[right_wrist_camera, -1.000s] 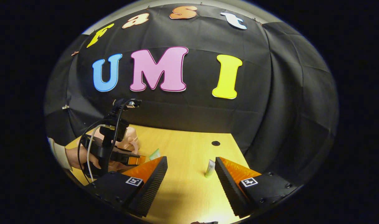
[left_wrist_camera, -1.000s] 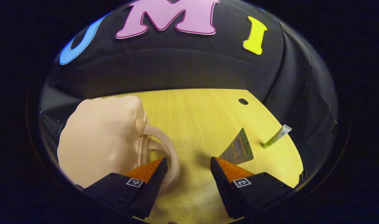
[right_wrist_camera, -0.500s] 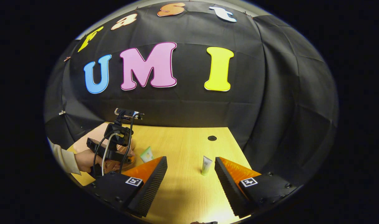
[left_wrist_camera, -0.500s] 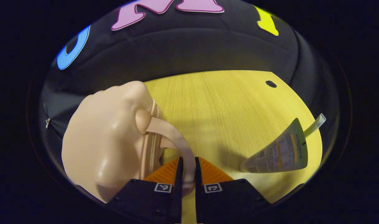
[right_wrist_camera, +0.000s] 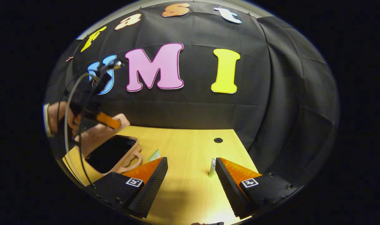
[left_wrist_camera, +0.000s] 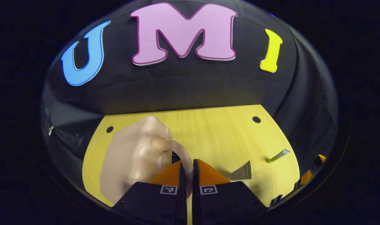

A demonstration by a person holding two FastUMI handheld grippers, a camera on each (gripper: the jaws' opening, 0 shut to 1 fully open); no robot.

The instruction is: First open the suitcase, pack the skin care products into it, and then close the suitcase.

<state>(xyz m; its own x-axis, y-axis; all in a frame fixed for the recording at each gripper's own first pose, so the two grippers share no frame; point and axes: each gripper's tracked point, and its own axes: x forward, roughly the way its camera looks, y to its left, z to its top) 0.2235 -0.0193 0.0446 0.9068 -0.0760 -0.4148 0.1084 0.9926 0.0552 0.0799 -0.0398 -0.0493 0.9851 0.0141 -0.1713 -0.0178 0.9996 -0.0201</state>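
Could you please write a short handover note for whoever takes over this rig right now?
Left gripper: shut on the suitcase handle, lid lifted.
Right gripper: open, holding nothing, above the table.
Suitcase: partly open, dark inside, at the table's left.
Skin care tubes: one beside the suitcase, one near the right gripper; both on the table.
Done: opening under way. Left: pack both tubes, close.

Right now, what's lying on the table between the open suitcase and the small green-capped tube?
In the right gripper view, a flat tube lies between the suitcase and the small tube; otherwise bare table.
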